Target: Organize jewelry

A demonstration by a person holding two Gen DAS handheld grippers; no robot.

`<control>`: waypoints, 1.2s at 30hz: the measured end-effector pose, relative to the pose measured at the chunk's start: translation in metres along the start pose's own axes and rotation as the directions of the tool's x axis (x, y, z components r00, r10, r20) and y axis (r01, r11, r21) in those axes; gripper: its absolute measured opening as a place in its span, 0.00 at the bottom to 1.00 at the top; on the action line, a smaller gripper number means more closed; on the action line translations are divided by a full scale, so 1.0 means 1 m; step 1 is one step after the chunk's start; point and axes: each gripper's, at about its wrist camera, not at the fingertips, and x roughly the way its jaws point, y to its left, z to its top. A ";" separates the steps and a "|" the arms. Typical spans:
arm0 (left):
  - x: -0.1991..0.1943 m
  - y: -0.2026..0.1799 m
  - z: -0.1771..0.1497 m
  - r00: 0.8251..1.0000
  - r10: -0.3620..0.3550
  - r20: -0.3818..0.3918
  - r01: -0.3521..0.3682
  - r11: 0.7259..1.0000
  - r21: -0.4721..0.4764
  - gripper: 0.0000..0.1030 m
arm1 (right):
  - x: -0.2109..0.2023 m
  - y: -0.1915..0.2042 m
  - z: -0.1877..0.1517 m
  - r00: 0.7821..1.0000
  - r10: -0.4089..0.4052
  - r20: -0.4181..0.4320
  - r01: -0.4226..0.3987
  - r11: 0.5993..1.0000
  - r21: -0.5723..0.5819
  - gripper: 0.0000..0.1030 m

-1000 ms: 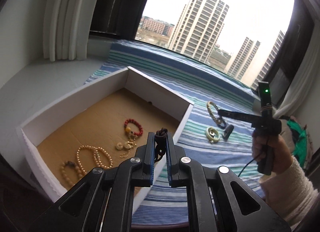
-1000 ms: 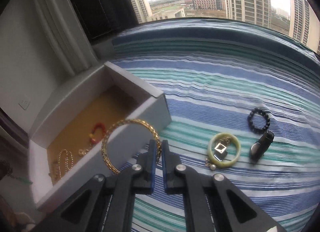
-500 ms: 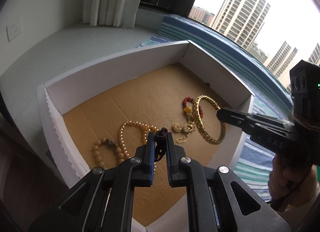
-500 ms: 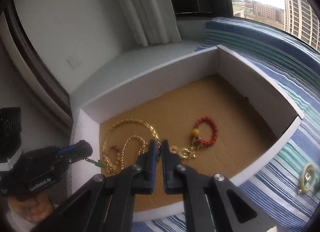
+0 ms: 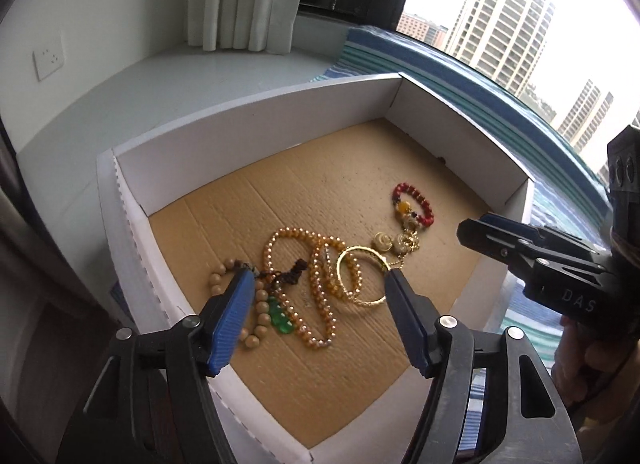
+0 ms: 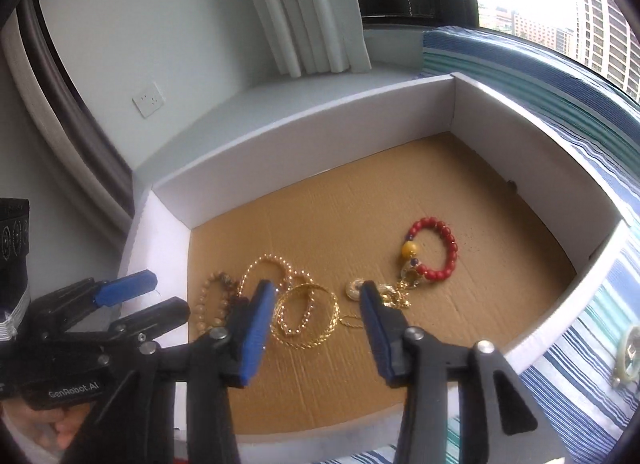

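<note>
A blue, teal and white striped cloth [image 6: 592, 132] covers the sill, and on it sits one shallow white box [image 5: 256, 120] with smooth foam-like walls and a floor of ribbed brown cardboard [image 5: 328, 188]. All the jewelry in the box lies toward its near edge. The left gripper [image 5: 318, 292] hangs over the near left corner with its ridged blue pads spread wide and nothing between them; the right gripper [image 6: 316, 304] hovers over the near edge, likewise wide apart and empty. Six pieces can be counted on the cardboard: a long strand of small amber pearls [image 5: 316, 284] looped in folds, a string of round tan wooden beads [image 5: 260, 304] partly hidden behind the left gripper's pad, a smooth gold bangle [image 5: 362, 276] lying across the pearl strand, a red bead bracelet [image 6: 434, 248] with one yellow bead nearer the right wall, a dark knotted cord carrying a green pendant [image 5: 282, 318] on top of the pearls, and a small cream and gold charm cluster [image 5: 394, 242] whose parts are hard to make out. Outside the box, at the right edge of the right wrist view, a pale green ring [image 6: 628, 352] on the cloth is cut off
</note>
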 end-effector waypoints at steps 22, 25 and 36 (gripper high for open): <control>-0.018 -0.149 -0.059 0.983 -0.182 -0.034 0.185 0.946 0.265 0.88 | -0.129 -0.130 -0.228 0.847 -0.530 -0.042 0.526 0.825 0.207 0.72; -0.011 -0.164 -0.069 0.981 -0.184 -0.068 0.196 0.936 0.293 0.88 | -0.143 -0.139 -0.253 0.825 -0.562 -0.055 0.555 0.789 0.262 0.72; -0.002 -0.190 -0.088 0.976 -0.175 -0.131 0.210 0.916 0.342 0.88 | -0.160 -0.145 -0.302 0.792 -0.605 -0.081 0.596 0.737 0.318 0.72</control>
